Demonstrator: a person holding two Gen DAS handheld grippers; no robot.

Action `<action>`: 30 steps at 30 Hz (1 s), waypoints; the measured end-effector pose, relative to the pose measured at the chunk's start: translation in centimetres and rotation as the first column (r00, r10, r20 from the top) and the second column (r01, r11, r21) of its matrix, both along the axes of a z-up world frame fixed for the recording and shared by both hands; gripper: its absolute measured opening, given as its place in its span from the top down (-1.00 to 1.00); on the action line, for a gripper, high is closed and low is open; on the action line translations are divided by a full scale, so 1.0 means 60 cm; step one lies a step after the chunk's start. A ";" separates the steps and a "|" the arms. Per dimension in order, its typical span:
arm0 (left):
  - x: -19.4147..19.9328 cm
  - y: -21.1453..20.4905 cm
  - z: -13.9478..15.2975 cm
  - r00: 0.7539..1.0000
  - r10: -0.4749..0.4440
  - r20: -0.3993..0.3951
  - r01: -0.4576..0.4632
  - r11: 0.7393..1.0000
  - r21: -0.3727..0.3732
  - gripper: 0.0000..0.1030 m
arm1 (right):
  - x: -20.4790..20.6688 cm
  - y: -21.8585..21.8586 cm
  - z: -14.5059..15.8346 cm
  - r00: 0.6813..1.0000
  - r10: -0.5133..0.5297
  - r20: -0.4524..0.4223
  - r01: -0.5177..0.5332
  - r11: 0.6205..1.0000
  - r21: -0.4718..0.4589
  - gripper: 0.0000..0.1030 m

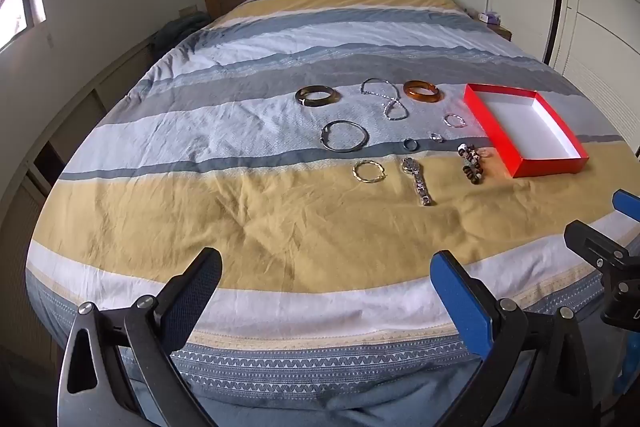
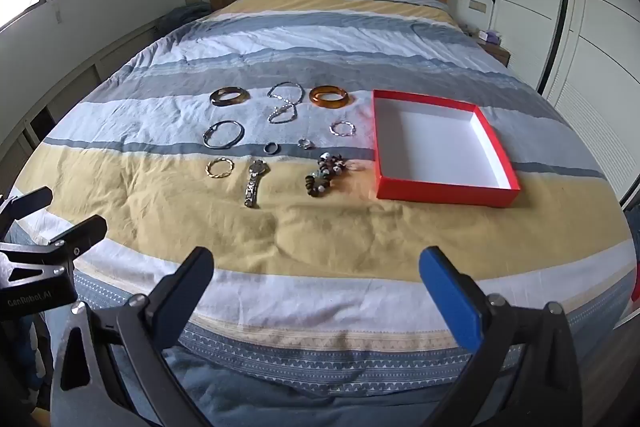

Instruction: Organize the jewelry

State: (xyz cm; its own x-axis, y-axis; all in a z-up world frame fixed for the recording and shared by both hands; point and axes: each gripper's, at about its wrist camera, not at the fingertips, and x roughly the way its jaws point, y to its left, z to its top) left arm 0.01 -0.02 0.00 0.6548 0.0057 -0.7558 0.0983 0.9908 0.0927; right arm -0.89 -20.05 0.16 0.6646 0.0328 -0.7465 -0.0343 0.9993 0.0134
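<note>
Left gripper [image 1: 326, 279] and right gripper [image 2: 318, 277], jaws spread wide and empty, hover over the foot of a striped bed [image 2: 320, 227]; bangles, chains, rings and a watch [image 2: 254, 183] lie left of an empty red box [image 2: 440, 193].

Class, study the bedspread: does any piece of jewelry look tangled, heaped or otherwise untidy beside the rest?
Yes. The dark beaded bracelets lie in a jumbled heap just left of the empty red cardboard box, and the thin silver chain loops over itself in the back row. The bangles, rings and silver wristwatch lie separate and flat.
</note>
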 end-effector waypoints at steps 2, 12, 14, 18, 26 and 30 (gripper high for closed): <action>0.000 0.000 0.000 1.000 0.000 0.001 0.000 1.000 0.002 -0.99 | 0.000 0.000 0.000 1.000 0.000 0.002 0.000 1.000 -0.004 -1.00; 0.000 0.000 0.000 1.000 -0.001 0.001 0.001 1.000 -0.002 -0.99 | 0.000 0.001 -0.001 1.000 0.000 0.001 0.000 1.000 -0.004 -1.00; 0.000 0.000 0.001 1.000 -0.001 0.000 0.001 1.000 -0.002 -0.99 | 0.000 0.001 -0.001 1.000 0.000 0.003 0.000 1.000 -0.004 -1.00; -0.001 -0.002 0.001 1.000 -0.004 0.001 0.004 1.000 0.001 -0.99 | 0.000 0.001 -0.002 1.000 0.000 0.002 0.000 1.000 -0.004 -1.00; -0.001 -0.001 -0.011 1.000 -0.005 0.004 0.005 1.000 0.005 -0.99 | 0.001 0.002 -0.003 1.000 0.000 0.001 0.000 1.000 -0.003 -1.00; -0.004 -0.001 -0.015 1.000 -0.007 0.002 0.007 1.000 0.008 -0.99 | 0.001 0.002 -0.003 1.000 0.009 0.004 -0.009 1.000 0.010 -1.00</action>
